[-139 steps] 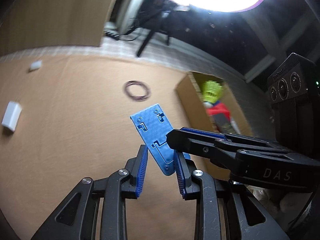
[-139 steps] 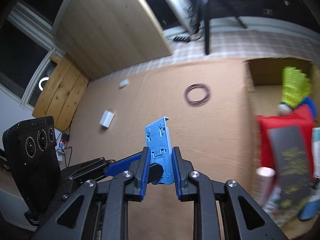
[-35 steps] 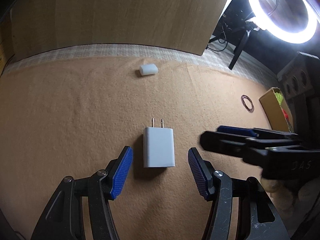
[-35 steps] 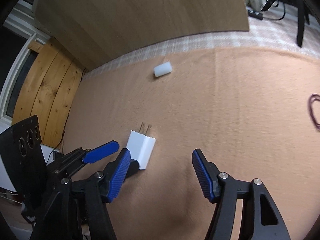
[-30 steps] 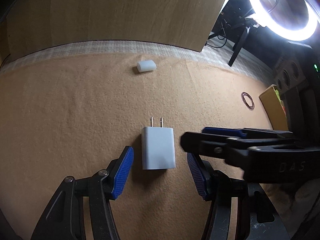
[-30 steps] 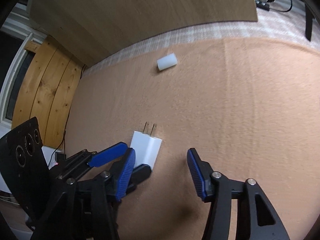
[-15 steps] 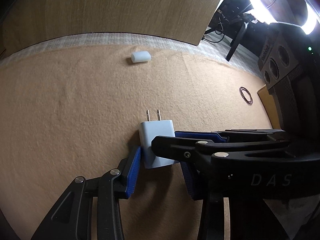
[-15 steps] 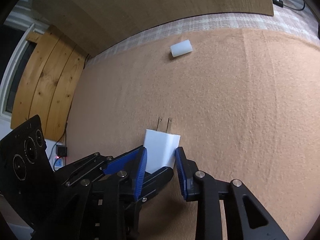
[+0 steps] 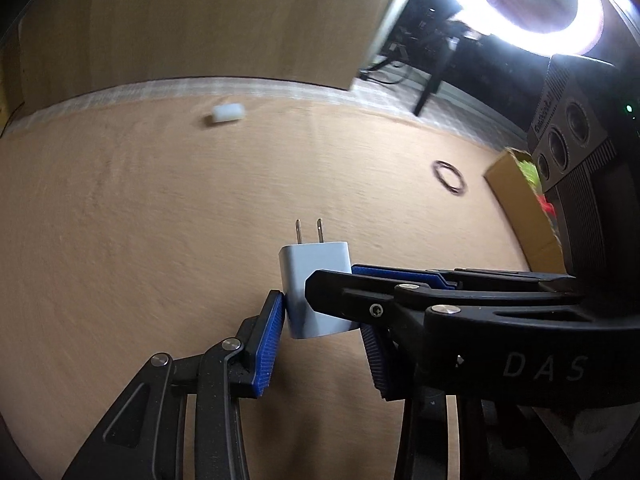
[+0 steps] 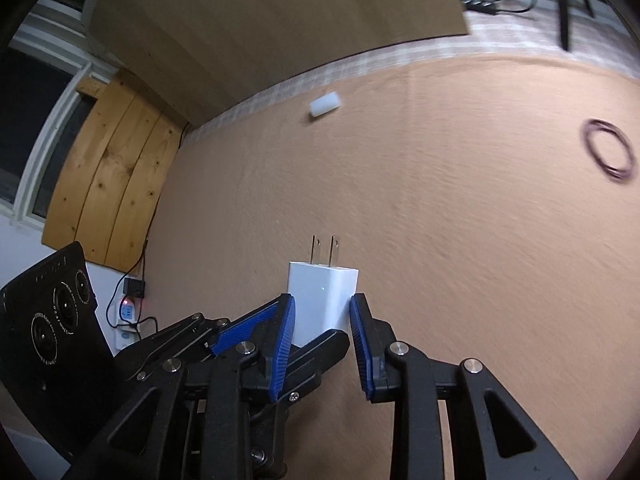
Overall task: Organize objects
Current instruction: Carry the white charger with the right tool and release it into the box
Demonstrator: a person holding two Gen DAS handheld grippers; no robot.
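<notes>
Board [image 9: 192,20]: a tan wooden panel, upper left of the left wrist view, standing behind the mat.
Mat [image 9: 120,220]: an orange-tan felt surface that fills the middle of both views.
White block [image 9: 228,113]: a small pale piece lying on the mat, upper left of centre, near the mat's far edge; blurred.
Left gripper [image 9: 320,332]: bottom centre of the left wrist view, blue pads pressed on either side of the charger's lower body.
Charger [image 9: 314,288]: a white plug adapter at centre, prongs pointing up in the frame, clamped by both grippers at once. Whether it is clear of the mat cannot be told.
Right gripper [image 10: 322,330]: bottom centre of the right wrist view, pads closed against the charger's two side faces; in the left wrist view it crosses in from the right, over the charger's right half.
Ring [image 9: 450,176]: a dark thin loop flat on the mat, right of centre, well apart from the charger.
Box [image 9: 516,208]: an open cardboard box at the right edge, with yellow-green and red things inside, partly hidden by the right gripper's housing.
Ring light [image 9: 536,0]: a bright glowing circle, upper right.
</notes>
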